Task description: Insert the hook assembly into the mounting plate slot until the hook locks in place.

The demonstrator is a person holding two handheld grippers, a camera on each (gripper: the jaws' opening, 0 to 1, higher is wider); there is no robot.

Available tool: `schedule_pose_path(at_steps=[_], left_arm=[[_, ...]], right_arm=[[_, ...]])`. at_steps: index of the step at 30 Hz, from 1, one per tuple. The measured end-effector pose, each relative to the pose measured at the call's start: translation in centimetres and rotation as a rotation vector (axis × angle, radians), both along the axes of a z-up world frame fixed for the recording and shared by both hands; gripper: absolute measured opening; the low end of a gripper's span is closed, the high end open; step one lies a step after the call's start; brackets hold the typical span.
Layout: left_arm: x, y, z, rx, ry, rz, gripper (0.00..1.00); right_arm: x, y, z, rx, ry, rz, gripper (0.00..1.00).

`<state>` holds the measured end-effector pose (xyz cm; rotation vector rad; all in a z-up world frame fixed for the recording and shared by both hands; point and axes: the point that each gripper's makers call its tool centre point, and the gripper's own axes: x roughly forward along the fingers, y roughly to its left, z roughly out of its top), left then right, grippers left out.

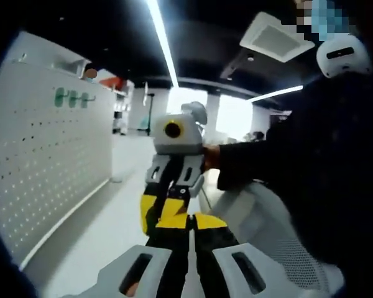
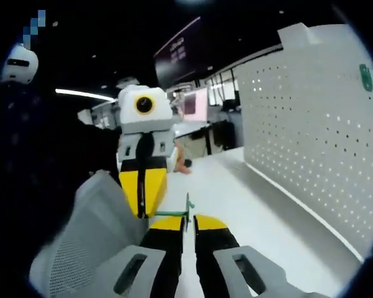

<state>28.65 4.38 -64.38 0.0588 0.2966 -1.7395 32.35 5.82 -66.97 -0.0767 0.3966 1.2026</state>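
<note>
**Hook held between two grippers, ahead of the pegboard**

The left gripper (image 1: 188, 231) is seen in its own view with jaws drawn nearly together; nothing can be made out between them there, so whether anything is gripped cannot be told from that view. In the right gripper view the left gripper (image 2: 143, 205) is seen head-on, with the shaft of a thin green hook (image 2: 174, 213) reaching to its tip. The right gripper (image 2: 188, 231) is closed on the hook's other end, a short green stub standing up between its jaws. In the left gripper view the right gripper (image 1: 163, 218) is met tip to tip. The hook appears to be shared by both, though the left side's hold is too small to confirm.

The white pegboard (image 2: 311, 130) stands upright along the counter (image 2: 236, 198), well apart from the hook. Green hooks (image 1: 71, 97) are already mounted near its top.

The step in hand is judged to be regrasping or aligning, with insertion not yet begun. Next, the hook would need to be carried to the pegboard, its prongs squared to a hole row, and pressed until seated.
</note>
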Motion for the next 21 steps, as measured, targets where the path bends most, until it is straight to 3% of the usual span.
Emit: schedule_pose_path(at_steps=[7,10,11,15,21], left_arm=[[1.0,0.0,0.3,-0.017,0.004,0.045,0.02],[1.6,-0.1,0.7,-0.032,0.000,0.066,0.02],[1.7,-0.1,0.8,-0.037,-0.002,0.069,0.02],[2.3,-0.2,1.1,-0.046,-0.007,0.085,0.02],[3.6,-0.7,2.3,-0.067,-0.029,0.114,0.02]], right_arm=[[0.1,-1.3,0.4,0.005,-0.033,-0.056,0.08],[0.1,-1.9,0.7,0.000,-0.090,-0.087,0.09],[0.1,-2.2,0.7,-0.019,-0.135,-0.097,0.10],[-0.6,-2.3,0.1,-0.059,-0.138,-0.121,0.21],[-0.2,-3.2,1.4,-0.051,-0.207,-0.235,0.35]])
